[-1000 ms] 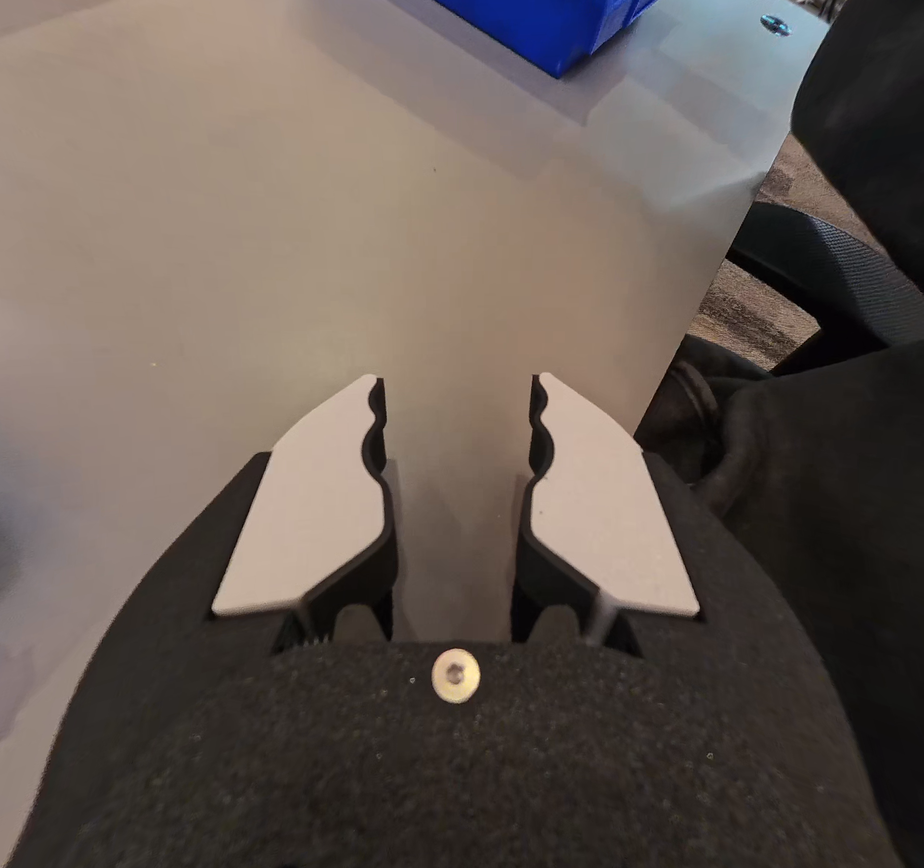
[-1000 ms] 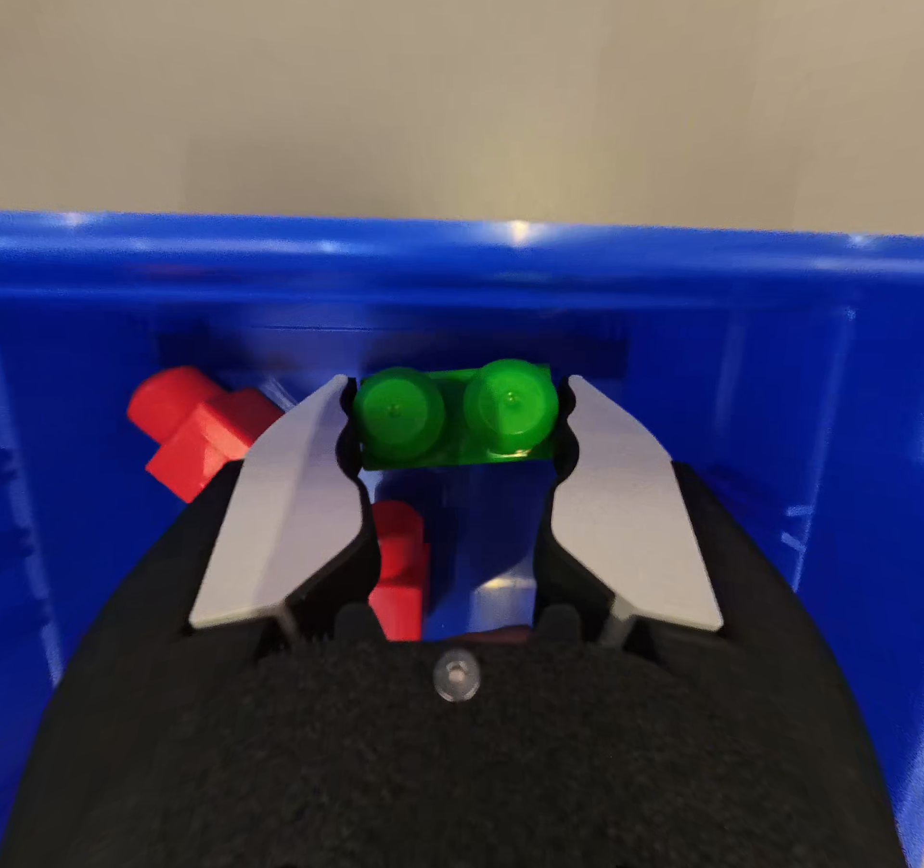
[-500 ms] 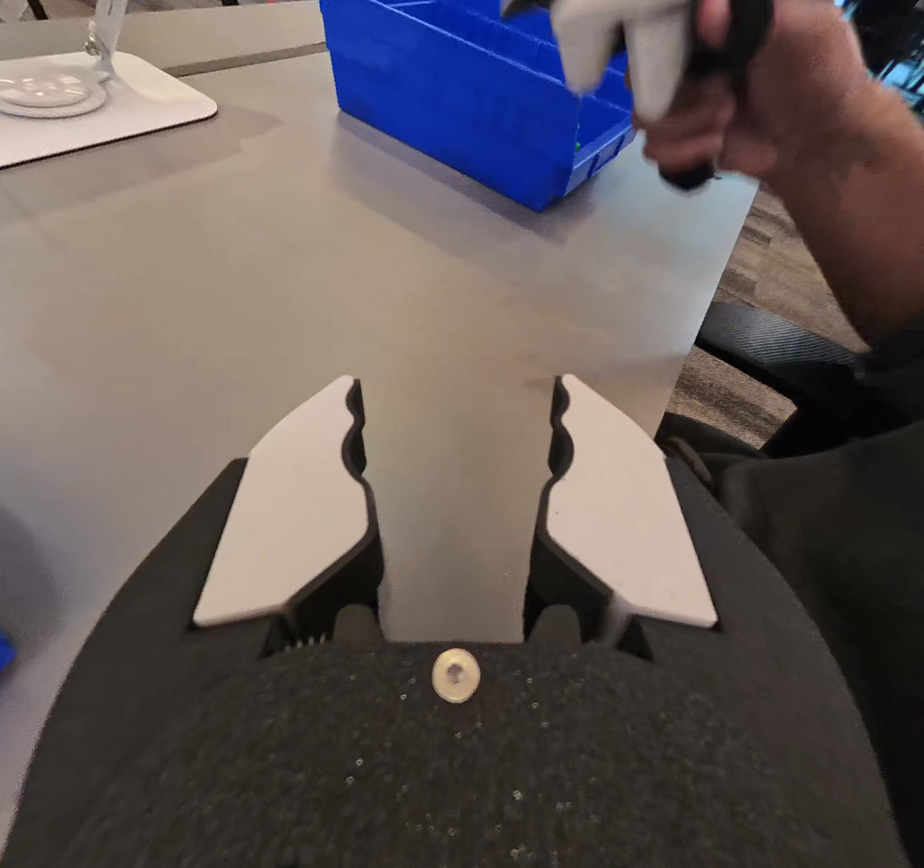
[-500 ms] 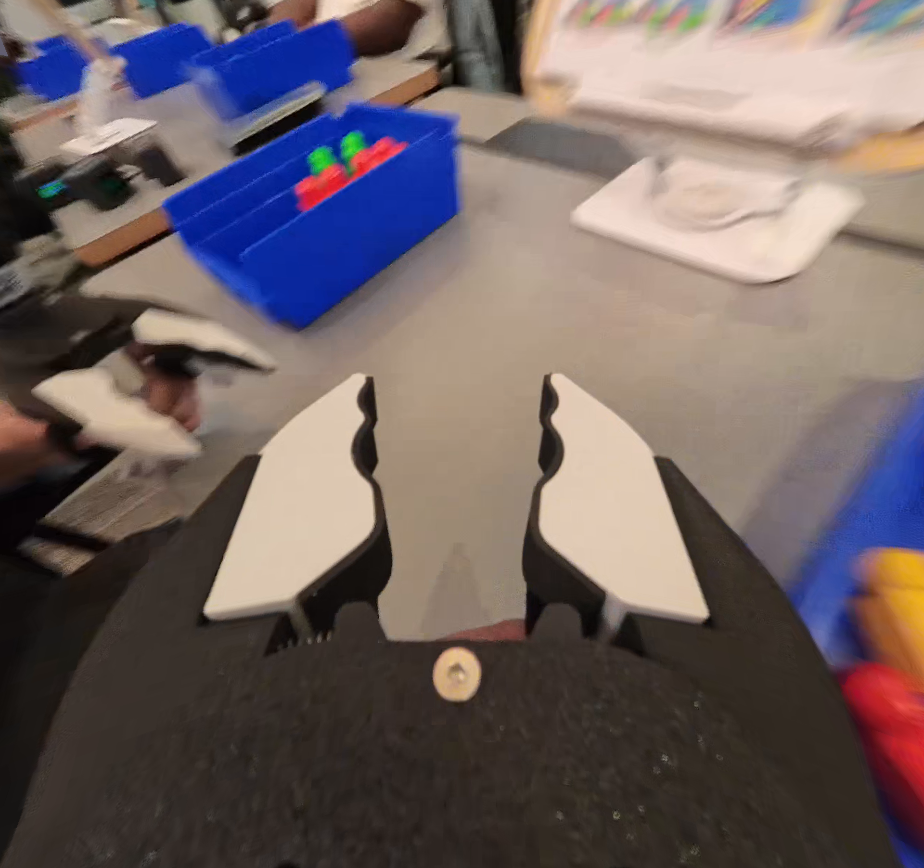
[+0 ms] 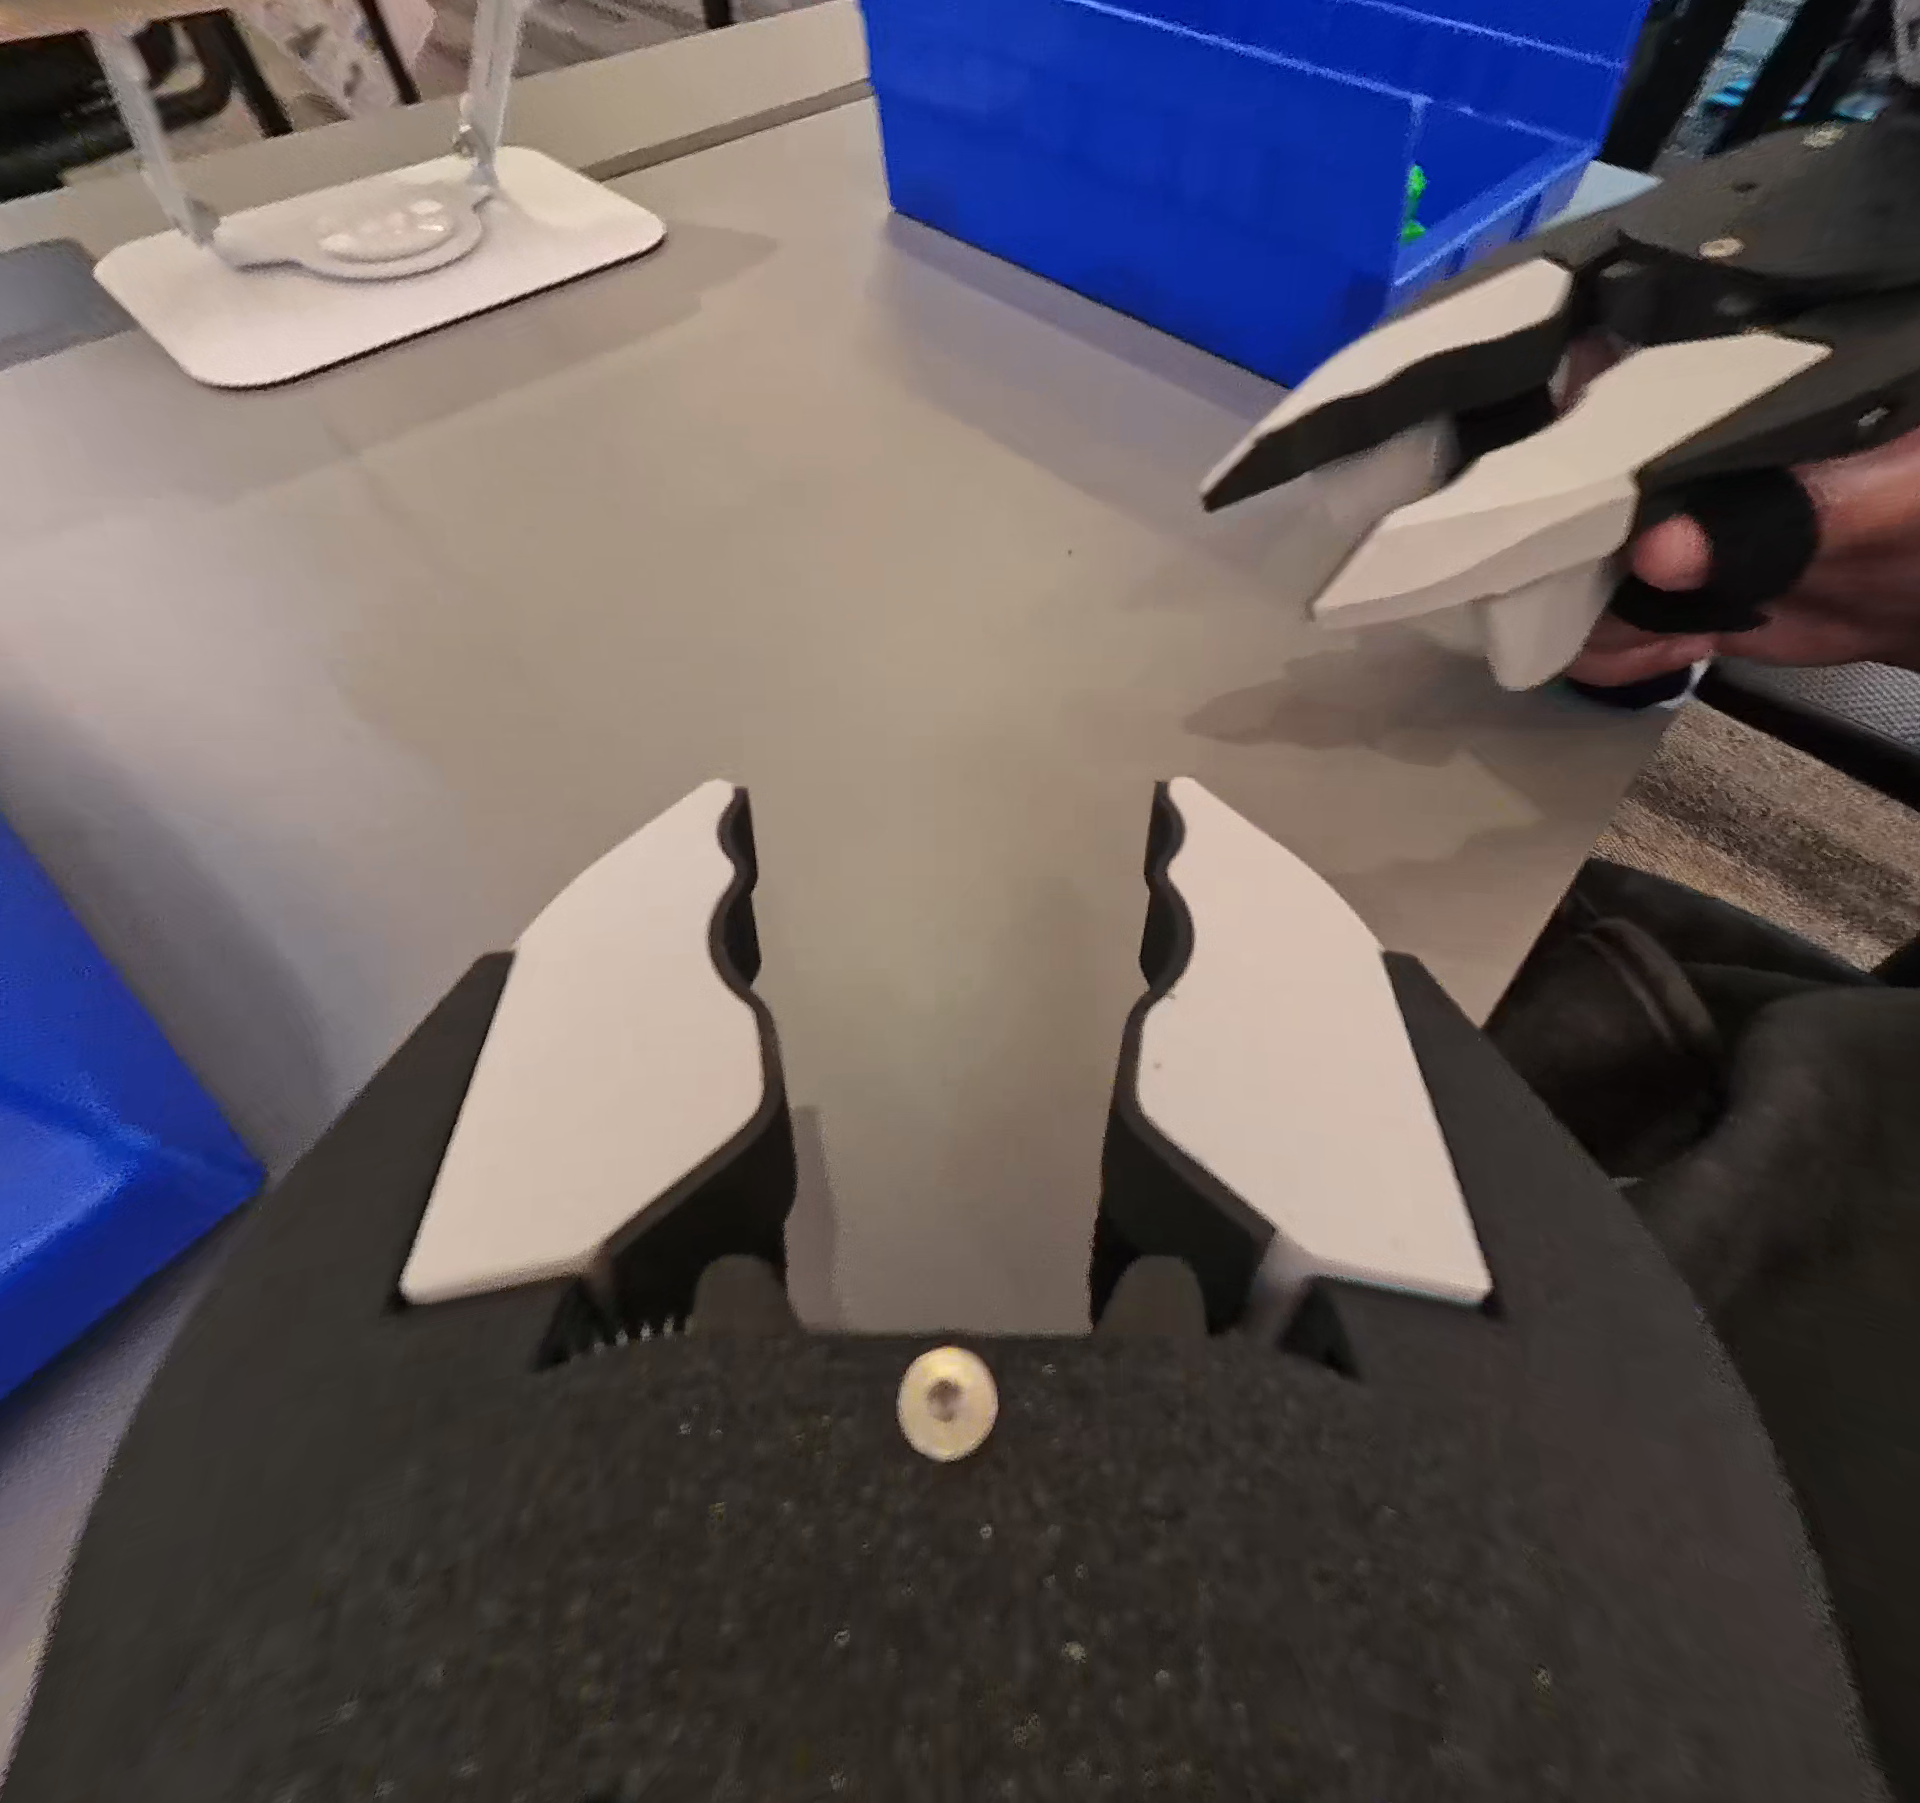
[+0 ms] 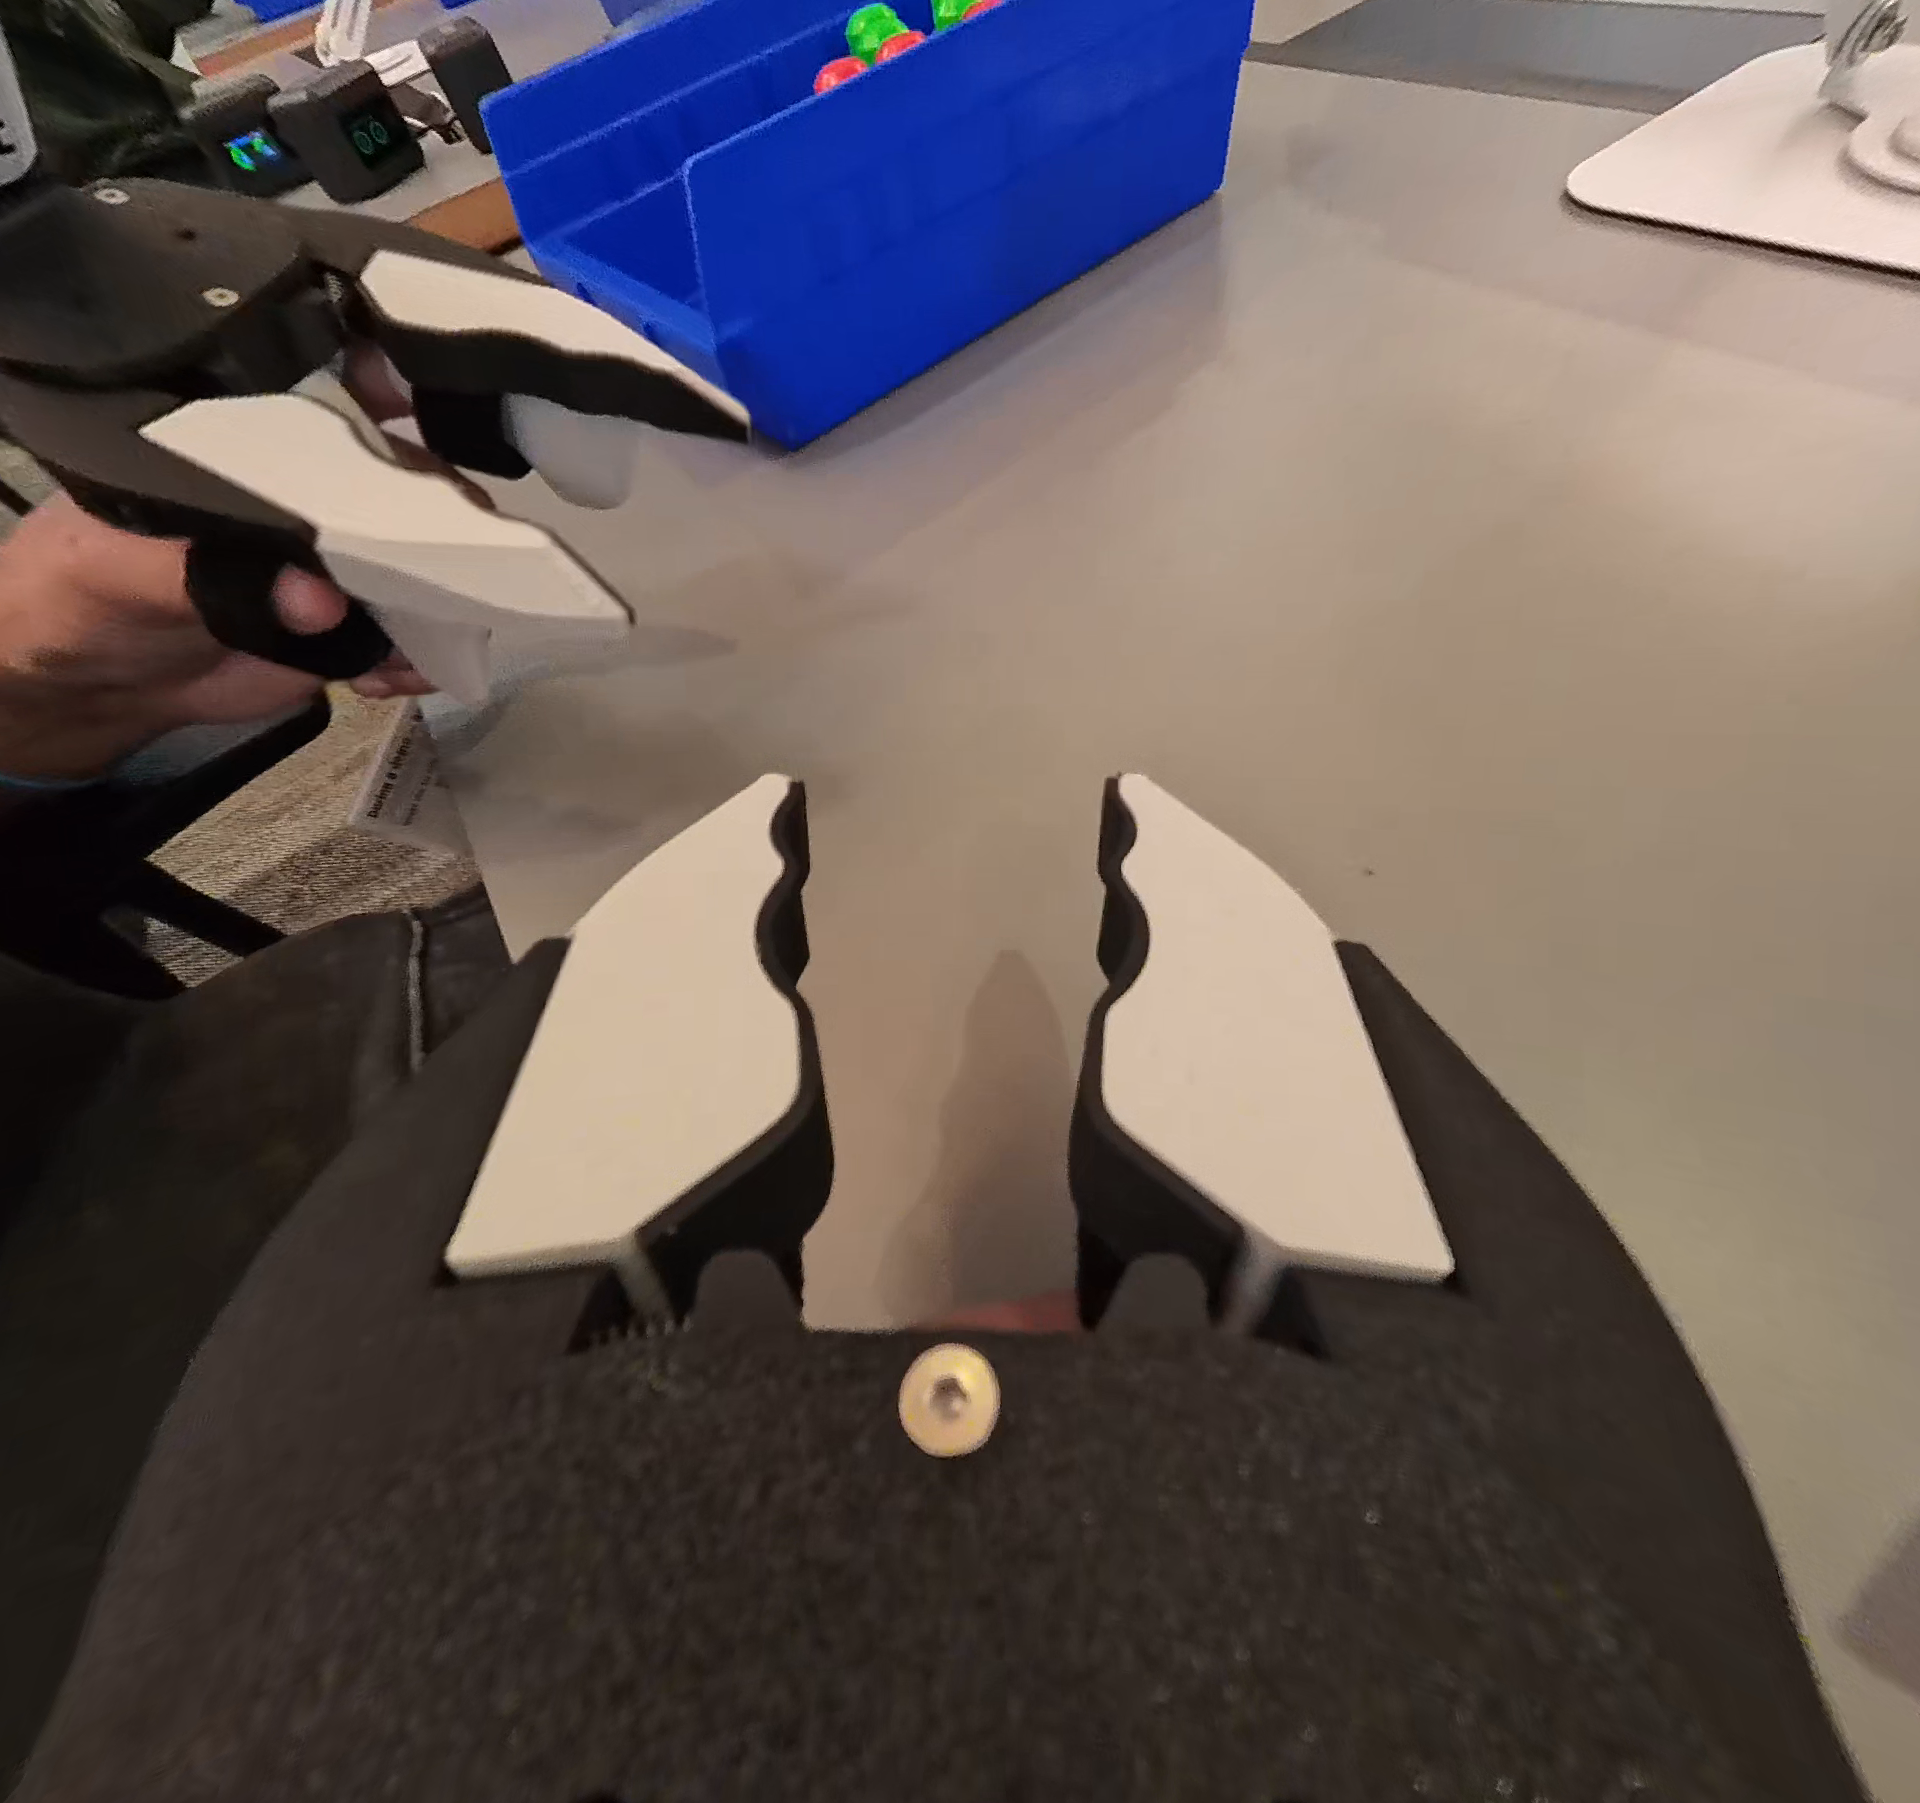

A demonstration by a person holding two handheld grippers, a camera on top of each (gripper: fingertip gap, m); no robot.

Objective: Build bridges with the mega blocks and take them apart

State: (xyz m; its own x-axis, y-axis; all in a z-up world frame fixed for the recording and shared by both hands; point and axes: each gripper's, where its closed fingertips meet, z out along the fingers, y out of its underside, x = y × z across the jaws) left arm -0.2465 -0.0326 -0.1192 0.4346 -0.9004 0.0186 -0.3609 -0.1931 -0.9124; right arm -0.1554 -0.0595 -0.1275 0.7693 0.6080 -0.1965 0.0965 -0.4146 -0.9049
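Both grippers hover empty over the table (image 6: 1455, 610), fingers spread. The blocks (image 6: 894, 28) sit in the bin (image 6: 935, 195) at 12 o'clock of the right gripper (image 6: 951, 808); the left gripper (image 5: 951, 808) looks nearer.

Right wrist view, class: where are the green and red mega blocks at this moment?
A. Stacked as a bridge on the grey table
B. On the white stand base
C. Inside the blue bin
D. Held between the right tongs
C: the green and red mega blocks sit inside the blue bin, while the right tongs are open and empty over the bare grey table.
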